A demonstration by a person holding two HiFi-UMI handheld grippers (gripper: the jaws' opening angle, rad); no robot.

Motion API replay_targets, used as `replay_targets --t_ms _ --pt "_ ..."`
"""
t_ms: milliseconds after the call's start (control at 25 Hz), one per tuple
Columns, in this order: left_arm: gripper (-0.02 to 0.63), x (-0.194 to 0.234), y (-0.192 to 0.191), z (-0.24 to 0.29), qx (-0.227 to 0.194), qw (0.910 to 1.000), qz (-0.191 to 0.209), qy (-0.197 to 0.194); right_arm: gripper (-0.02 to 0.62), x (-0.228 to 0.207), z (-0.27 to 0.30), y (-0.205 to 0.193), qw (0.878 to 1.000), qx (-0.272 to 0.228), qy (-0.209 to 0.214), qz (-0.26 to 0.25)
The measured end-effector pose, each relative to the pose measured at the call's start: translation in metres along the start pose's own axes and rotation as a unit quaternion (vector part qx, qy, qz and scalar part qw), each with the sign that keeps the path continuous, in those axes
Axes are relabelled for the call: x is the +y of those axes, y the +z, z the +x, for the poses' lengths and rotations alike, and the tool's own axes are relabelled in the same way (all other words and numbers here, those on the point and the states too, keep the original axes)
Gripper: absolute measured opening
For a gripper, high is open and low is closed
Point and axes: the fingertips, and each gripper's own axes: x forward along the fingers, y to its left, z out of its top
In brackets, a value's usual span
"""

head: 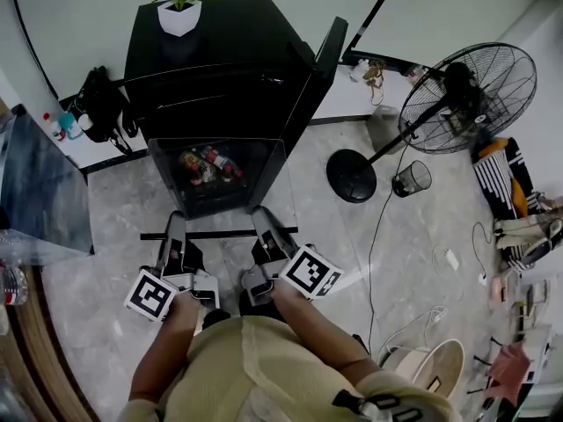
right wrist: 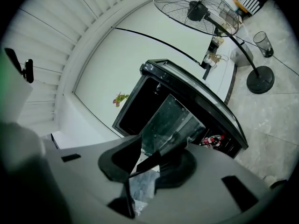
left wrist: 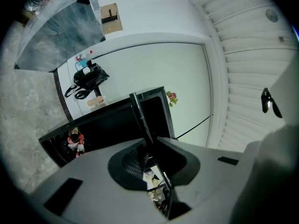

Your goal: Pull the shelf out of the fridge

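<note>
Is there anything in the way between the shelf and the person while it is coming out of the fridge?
Nothing visible does. The left gripper and right gripper grip the shelf at its front edge, and the fridge door stands open aside.

A black boxy fridge (head: 220, 60) stands upright at 12 o'clock, its door swung open toward 2 o'clock. A clear glass shelf (head: 224, 232) with a black front strip hangs at the fridge's 6 o'clock side, across its opening. The left gripper (head: 175, 227) and right gripper (head: 266, 222) clamp the strip's ends.
</note>
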Motion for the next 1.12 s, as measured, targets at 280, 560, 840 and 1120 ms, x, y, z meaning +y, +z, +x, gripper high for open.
replay_targets --t_ms 280,560,840,1120 --pt "0.049 -0.013 0.006 -0.014 -0.001 0.9997 0.017 -0.015 0.103 0.016 -0.011 -0.005 1.0 -0.001 0.01 -0.008" --pt "0.05 -0.018 0.013 -0.027 -0.007 0.9995 0.025 -0.02 0.103 0.025 -0.016 -0.011 1.0 0.003 0.014 -0.017" --pt "0.052 -0.016 0.015 -0.033 -0.012 0.9996 0.019 -0.016 0.101 0.031 -0.016 -0.014 0.999 0.006 0.018 -0.03" --pt "0.052 -0.014 0.015 -0.033 -0.011 0.9997 0.015 -0.013 0.101 0.031 -0.015 -0.014 0.999 0.009 0.016 -0.036"
